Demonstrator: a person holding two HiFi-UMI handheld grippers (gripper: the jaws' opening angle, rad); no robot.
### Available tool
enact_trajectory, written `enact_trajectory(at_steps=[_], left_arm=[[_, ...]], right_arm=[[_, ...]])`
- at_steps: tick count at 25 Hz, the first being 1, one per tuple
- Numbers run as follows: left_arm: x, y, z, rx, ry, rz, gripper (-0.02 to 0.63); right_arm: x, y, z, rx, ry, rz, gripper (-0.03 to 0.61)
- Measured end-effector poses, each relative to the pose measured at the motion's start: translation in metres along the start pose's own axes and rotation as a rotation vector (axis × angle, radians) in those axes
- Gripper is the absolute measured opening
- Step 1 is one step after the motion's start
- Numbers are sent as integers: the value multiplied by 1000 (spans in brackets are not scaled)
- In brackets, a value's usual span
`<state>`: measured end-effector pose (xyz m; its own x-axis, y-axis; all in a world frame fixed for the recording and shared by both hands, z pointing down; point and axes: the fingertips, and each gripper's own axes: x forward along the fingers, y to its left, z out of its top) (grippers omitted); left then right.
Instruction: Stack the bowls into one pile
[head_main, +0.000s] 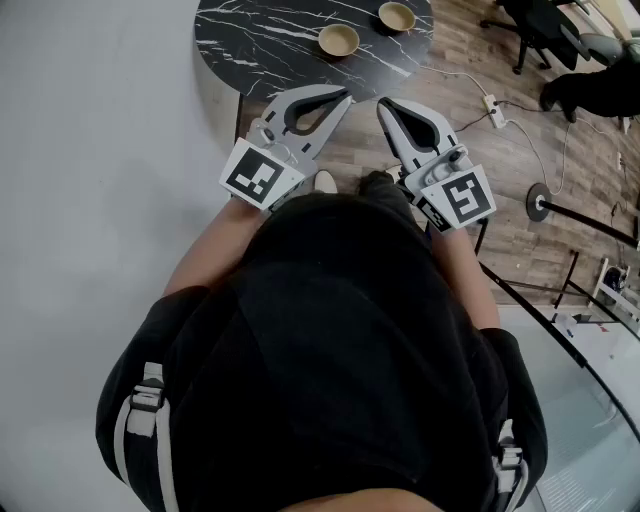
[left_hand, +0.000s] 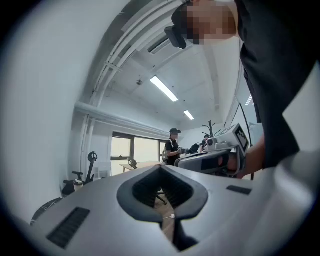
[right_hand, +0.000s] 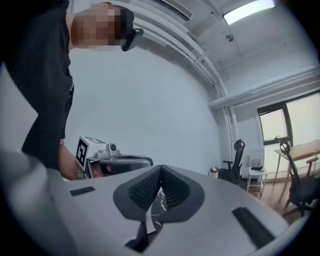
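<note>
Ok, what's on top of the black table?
Two tan bowls, left bowl and right bowl, sit apart on the table. Its far edge is cropped; more may be unseen.

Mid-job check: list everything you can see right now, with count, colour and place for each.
bowls: 2, tan, standing apart on the table, not stacked
table: 1, round, black marble with white veins, ahead of both grippers
office chair: 1, black, upper right on the wood floor
power strip: 1, white, on the floor right of the table
bystander: 1, dark clothes, far across the room
left gripper: 1, grey, shut, empty
right gripper: 1, grey, shut, empty
</note>
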<state>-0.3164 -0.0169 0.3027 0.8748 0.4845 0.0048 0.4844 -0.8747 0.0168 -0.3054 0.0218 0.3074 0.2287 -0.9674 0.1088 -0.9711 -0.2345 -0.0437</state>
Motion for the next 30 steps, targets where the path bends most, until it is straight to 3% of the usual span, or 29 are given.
enact_trajectory(at_steps=[18, 30], left_arm=[[3, -9, 1, -20, -17, -25, 5], [66, -19, 2, 11, 0, -6, 5]], right_arm=[[-13, 5, 1, 7, 24, -34, 3], [-31, -50, -7, 45, -14, 11, 3]])
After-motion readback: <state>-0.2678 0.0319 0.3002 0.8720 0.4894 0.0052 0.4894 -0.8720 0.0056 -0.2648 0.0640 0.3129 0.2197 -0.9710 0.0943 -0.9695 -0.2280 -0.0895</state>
